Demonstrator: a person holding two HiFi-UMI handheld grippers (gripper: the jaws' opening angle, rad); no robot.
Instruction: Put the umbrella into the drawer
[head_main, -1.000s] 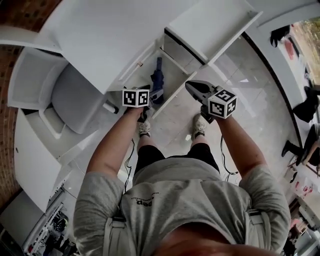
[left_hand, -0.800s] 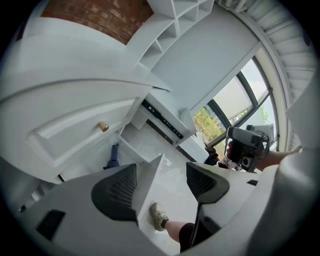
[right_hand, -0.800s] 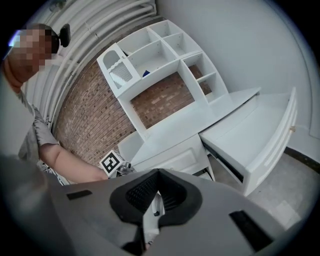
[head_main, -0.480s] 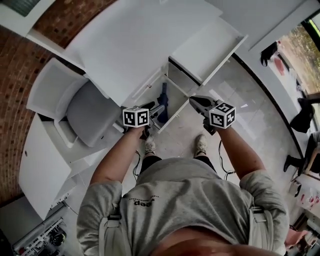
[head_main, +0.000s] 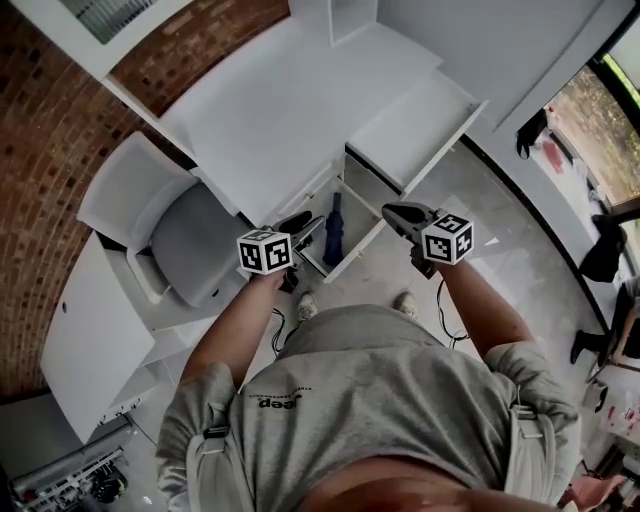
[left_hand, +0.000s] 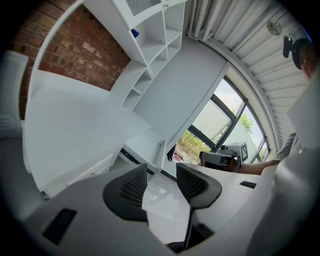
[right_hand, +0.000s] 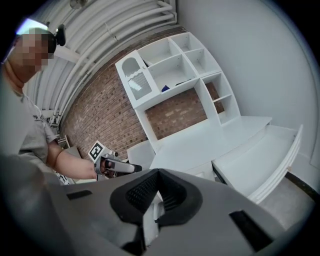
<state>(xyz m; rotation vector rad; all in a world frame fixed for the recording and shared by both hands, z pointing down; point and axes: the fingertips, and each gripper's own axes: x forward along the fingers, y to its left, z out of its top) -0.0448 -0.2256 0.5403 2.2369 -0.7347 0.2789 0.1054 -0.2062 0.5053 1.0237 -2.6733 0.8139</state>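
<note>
Your umbrella (head_main: 333, 228) is already inside the lower drawer (head_main: 360, 245), which stands pulled out from under the desk (head_main: 280, 110). It is a slim, dark blue umbrella, folded up tight into a narrow stick shape. It lies flat and lengthwise along the drawer's floor, roughly down its middle, with white drawer bottom showing on both sides. One end points toward the desk and the other toward the drawer's front wall. Nothing is touching it, and from the head view you cannot make out its handle or strap.

Your left gripper (head_main: 305, 225) hangs over the drawer's left edge, above the umbrella and clear of it. Its jaws stand apart and are closing, with only floor and furniture showing through the gap, so they carry nothing. Your right gripper (head_main: 392, 212) is held over the drawer's right side, also well clear of the umbrella. Its own view shows the ribbed pads (right_hand: 142, 192) brought together at the tips, with nothing pinched between them.

Just past the lower drawer, on its right, the wide upper drawer (head_main: 415, 115) is open too, white and bare inside. The grey chair (head_main: 185, 240) sits to the lower drawer's left.
</note>
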